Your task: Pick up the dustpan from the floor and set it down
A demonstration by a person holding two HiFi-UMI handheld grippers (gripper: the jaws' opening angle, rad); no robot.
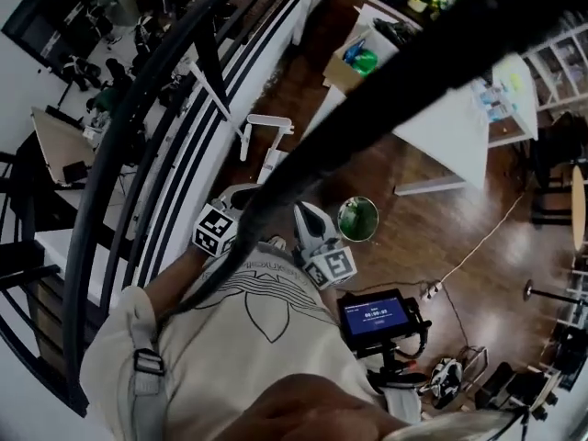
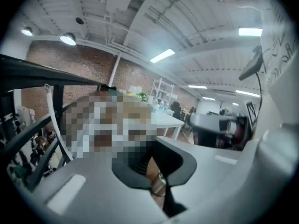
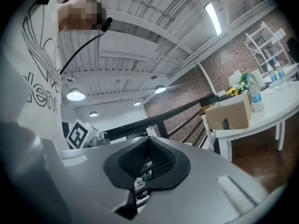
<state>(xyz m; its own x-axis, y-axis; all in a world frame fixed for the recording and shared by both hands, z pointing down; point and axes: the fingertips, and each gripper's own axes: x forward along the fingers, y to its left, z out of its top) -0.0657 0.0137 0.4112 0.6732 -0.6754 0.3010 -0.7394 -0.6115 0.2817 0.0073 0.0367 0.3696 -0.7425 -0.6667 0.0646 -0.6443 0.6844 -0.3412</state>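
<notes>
1. Close against the person's chest, the left gripper (image 1: 241, 200) and right gripper (image 1: 310, 219) sit side by side. Both are closed with nothing between their jaws, so I judge them parked rather than working.
2. Toward twelve o'clock from them, what is probably the dustpan (image 1: 266, 141), white and long-handled, stands on the wooden floor (image 1: 432, 246) beside the black railing (image 1: 161, 191). It is well apart from both grippers and untouched.

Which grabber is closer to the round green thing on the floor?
The right gripper, on the head view's right. The round green container shows beside it; the left gripper is farther off.
</notes>
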